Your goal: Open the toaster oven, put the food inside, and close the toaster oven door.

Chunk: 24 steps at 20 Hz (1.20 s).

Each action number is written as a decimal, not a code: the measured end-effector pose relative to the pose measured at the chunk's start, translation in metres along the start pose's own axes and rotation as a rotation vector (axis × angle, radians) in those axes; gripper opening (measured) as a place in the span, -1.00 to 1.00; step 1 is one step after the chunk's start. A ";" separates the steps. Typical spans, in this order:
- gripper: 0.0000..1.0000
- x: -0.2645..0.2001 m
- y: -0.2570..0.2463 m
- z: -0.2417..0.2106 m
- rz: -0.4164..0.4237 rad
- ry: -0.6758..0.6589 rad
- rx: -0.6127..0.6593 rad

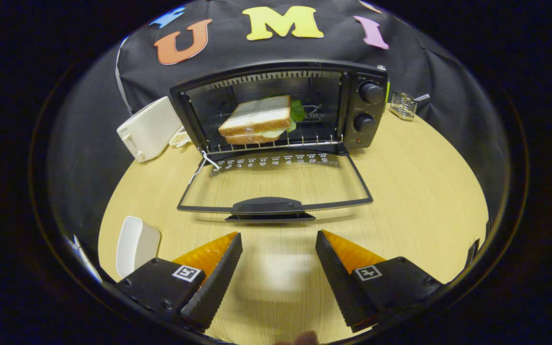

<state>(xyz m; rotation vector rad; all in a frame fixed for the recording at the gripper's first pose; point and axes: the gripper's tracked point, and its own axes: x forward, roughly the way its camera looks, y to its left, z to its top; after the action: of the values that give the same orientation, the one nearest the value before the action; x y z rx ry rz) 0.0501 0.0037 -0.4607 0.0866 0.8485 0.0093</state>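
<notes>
The sandwich [257, 120] already sits on the rack inside the toaster oven [281, 108] at the desk's far edge. The gripper [279, 258] is spread wide, holding nothing. The door [276, 184] lies flat — stiff, light, hinged — best lifted by its black handle [267, 206].

Matt pale wood-grain table [400, 191], glossy black toaster oven [281, 110] with metal wire rack [276, 142], open gripper [279, 239] with ribbed black rubbery fingers [218, 282]
</notes>
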 end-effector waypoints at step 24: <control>1.00 -0.021 0.007 0.083 -0.057 -0.145 -0.058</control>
<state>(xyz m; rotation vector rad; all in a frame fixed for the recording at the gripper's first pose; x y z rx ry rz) 0.0984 0.0036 -0.3901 0.0081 0.7054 -0.0253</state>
